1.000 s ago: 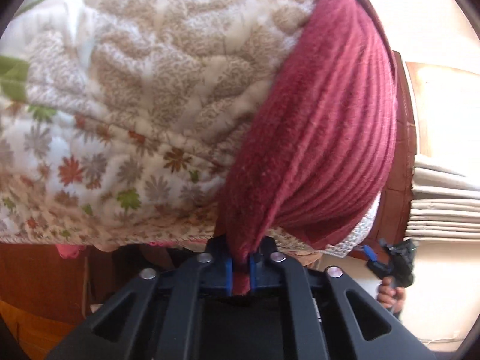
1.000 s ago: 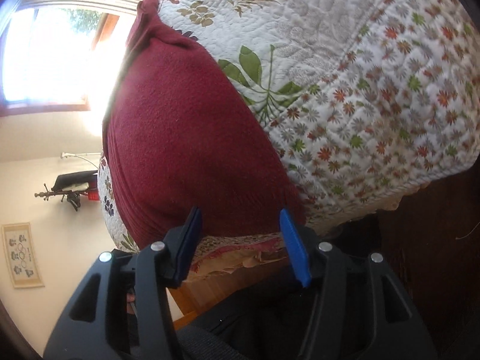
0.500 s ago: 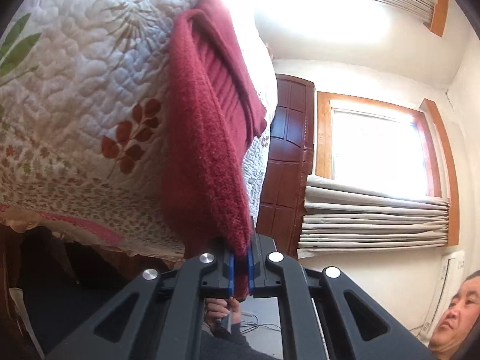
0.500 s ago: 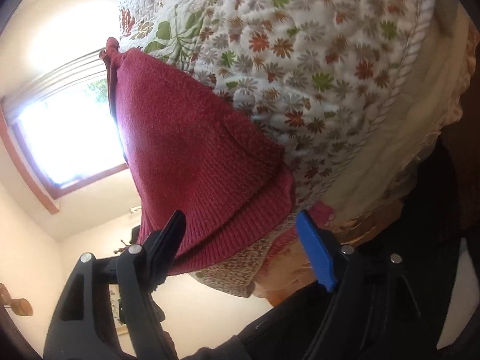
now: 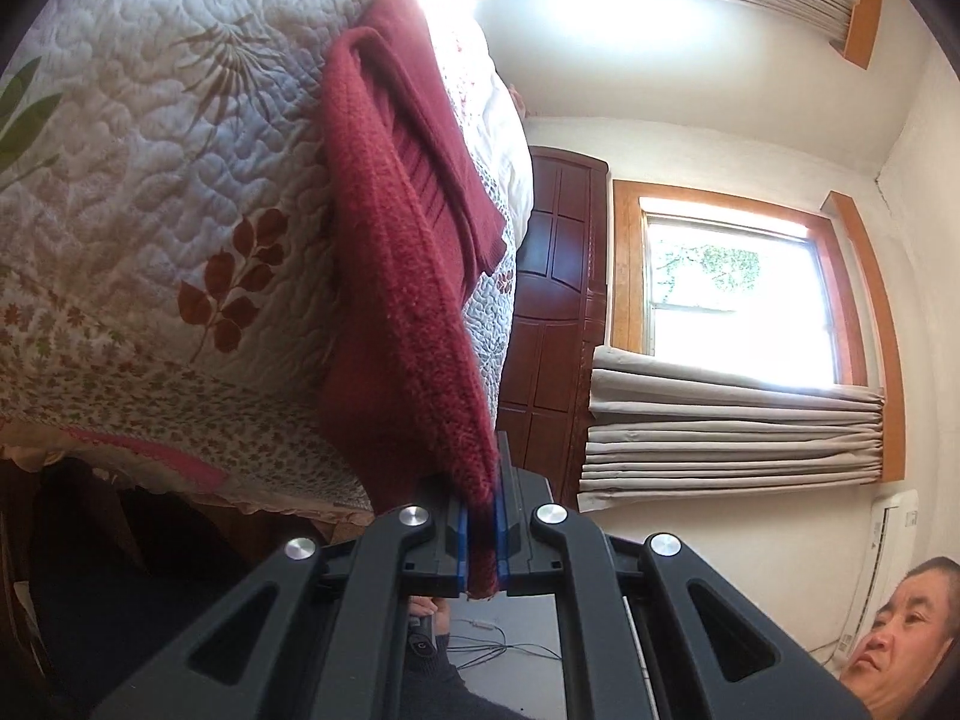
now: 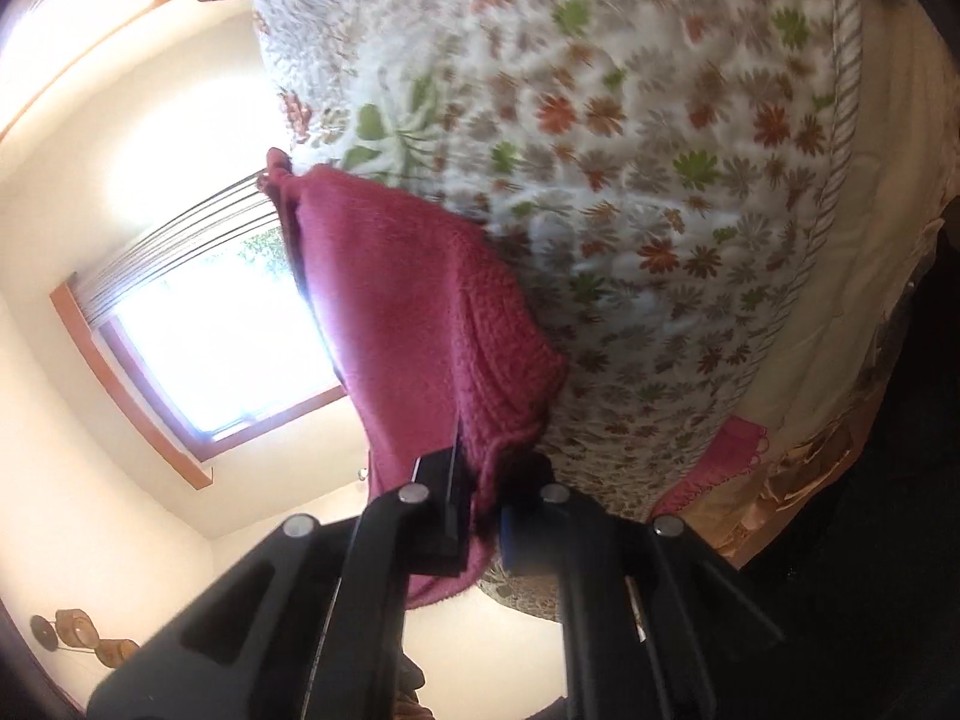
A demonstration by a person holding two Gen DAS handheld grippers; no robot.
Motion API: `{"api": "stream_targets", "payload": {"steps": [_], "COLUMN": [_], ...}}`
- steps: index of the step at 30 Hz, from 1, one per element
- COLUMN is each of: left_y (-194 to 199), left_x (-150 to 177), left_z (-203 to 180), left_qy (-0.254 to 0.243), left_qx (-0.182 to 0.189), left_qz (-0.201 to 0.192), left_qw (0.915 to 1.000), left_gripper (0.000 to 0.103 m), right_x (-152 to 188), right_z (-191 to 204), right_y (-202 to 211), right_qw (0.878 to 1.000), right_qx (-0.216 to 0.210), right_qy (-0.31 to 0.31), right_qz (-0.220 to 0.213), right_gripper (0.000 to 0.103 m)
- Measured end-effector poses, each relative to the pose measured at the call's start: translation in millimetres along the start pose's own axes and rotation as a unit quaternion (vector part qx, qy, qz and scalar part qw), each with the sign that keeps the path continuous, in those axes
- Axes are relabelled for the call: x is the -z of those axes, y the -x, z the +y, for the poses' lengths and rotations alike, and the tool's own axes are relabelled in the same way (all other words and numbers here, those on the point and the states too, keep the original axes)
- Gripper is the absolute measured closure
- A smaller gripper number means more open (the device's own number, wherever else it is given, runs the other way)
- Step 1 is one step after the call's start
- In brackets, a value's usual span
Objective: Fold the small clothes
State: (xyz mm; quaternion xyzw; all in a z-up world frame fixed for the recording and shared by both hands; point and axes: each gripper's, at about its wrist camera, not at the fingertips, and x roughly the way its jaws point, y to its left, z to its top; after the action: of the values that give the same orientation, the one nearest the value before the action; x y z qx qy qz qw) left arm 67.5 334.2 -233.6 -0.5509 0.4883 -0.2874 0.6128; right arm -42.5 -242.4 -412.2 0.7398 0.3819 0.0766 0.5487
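Note:
A dark red knitted garment [image 5: 408,276] lies on a floral quilted bedspread [image 5: 150,180], one layer folded over another. My left gripper [image 5: 480,531] is shut on its near edge, red knit pinched between the blue pads. In the right wrist view the same garment [image 6: 420,324] hangs off the quilt [image 6: 660,180] toward me, and my right gripper [image 6: 480,516] is shut on its corner, the fabric bunched between the fingers. This view is blurred by motion.
The bed edge with a pink trim [image 5: 156,450] runs below the quilt. A dark wooden door [image 5: 552,300], a window [image 5: 738,294] with a raised beige blind [image 5: 732,438], and a person's face at bottom right [image 5: 900,630]. Another bright window [image 6: 228,324] shows on the right wrist view.
My right gripper, open around the garment's corner before, has shut on it. My left gripper keeps its hold; both views have swung and tilted across the bed.

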Motion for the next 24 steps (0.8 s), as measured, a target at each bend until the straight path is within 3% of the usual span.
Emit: {"api": "stream_targets", "payload": {"steps": [6, 12, 19, 24], "left_y": [23, 26, 18, 1], "left_x": [14, 8, -32, -69], "left_z": [19, 3, -29, -36], "left_qy": [0.032, 0.032, 0.036, 0.061], "left_qx": [0.038, 0.098, 0.142, 0.145], "left_qz": [-0.032, -0.069, -0.117, -0.151], "left_qw": [0.9983, 0.9923, 0.9822, 0.976], "left_gripper": [0.097, 0.097, 0.097, 0.097], "right_x": [28, 27, 7, -25], "right_z": [117, 222, 283, 314], "right_y": [29, 20, -8, -46], "right_qw": [0.994, 0.981, 0.971, 0.965], "right_qx": [0.0, -0.005, 0.013, 0.047], "right_qy": [0.112, 0.193, 0.239, 0.255], "right_qz": [-0.014, -0.012, 0.014, 0.043], "right_gripper": [0.098, 0.098, 0.098, 0.098]}}
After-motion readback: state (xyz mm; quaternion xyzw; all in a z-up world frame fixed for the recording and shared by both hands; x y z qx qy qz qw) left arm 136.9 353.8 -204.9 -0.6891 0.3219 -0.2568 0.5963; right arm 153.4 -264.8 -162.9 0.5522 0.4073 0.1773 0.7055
